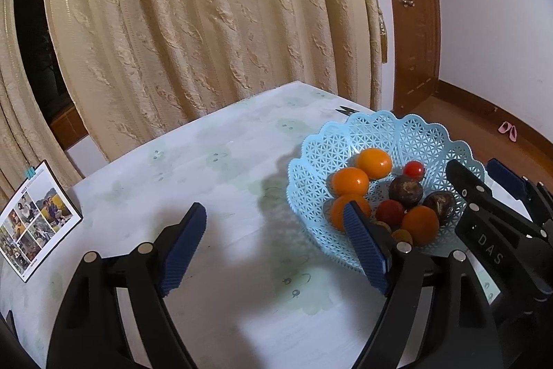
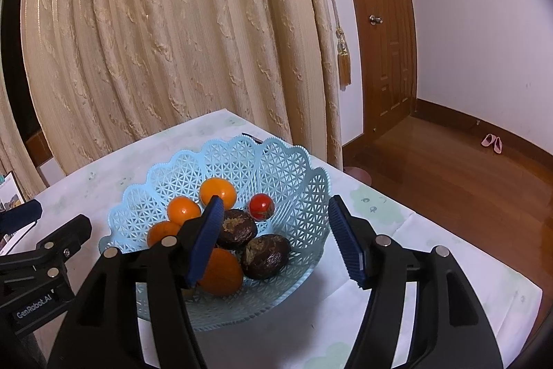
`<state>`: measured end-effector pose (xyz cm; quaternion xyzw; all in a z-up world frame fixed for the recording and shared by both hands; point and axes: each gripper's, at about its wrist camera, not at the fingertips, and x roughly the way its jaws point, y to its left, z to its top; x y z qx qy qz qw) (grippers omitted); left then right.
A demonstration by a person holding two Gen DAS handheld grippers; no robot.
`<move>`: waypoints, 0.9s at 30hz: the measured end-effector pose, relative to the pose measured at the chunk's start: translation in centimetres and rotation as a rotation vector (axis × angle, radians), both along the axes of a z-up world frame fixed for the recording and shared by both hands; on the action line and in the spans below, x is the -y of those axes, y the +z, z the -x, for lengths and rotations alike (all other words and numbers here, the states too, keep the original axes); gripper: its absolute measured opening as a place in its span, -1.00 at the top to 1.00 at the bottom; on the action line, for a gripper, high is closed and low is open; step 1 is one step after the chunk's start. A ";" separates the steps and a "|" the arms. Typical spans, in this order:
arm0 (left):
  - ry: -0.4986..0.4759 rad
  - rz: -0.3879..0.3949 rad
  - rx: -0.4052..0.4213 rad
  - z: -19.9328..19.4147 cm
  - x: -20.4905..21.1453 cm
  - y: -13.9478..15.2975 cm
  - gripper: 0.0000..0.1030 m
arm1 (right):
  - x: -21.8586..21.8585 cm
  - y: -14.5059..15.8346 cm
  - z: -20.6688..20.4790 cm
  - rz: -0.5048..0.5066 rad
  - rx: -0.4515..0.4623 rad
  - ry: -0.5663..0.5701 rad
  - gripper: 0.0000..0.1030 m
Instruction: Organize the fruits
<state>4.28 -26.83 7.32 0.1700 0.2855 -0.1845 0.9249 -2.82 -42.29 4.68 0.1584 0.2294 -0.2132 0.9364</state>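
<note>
A light blue lattice basket (image 1: 408,134) (image 2: 276,168) stands on the white table and holds several oranges (image 1: 374,163) (image 2: 218,191), two dark brown passion fruits (image 1: 405,190) (image 2: 265,255) and small red tomatoes (image 1: 414,169) (image 2: 261,206). My left gripper (image 1: 276,248) is open and empty, above the table just left of the basket. My right gripper (image 2: 276,241) is open and empty, hovering over the basket's near side; it also shows at the right edge of the left wrist view (image 1: 484,182).
A photo card (image 1: 33,220) stands at the table's left edge. A cream curtain (image 1: 207,23) hangs behind the table. A small black object (image 1: 345,110) lies behind the basket. A wooden door (image 2: 383,23) and wooden floor with pink slippers (image 2: 492,142) lie to the right.
</note>
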 end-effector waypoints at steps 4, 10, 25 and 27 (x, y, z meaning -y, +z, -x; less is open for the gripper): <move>0.005 0.004 0.002 0.2 -0.3 0.1 -0.59 | -0.2 0.1 0.2 0.002 0.008 -0.002 -0.33; 0.007 0.011 -0.002 0.9 -0.8 0.0 -0.72 | -1.1 0.2 1.1 0.010 0.011 0.021 -0.57; 0.040 0.030 0.029 1.8 -2.3 0.5 -0.77 | -2.8 -0.1 3.7 -0.010 -0.042 0.078 -0.91; 0.041 0.034 0.027 1.9 -2.5 0.5 -0.78 | -3.0 0.0 3.8 -0.002 -0.051 0.077 -0.91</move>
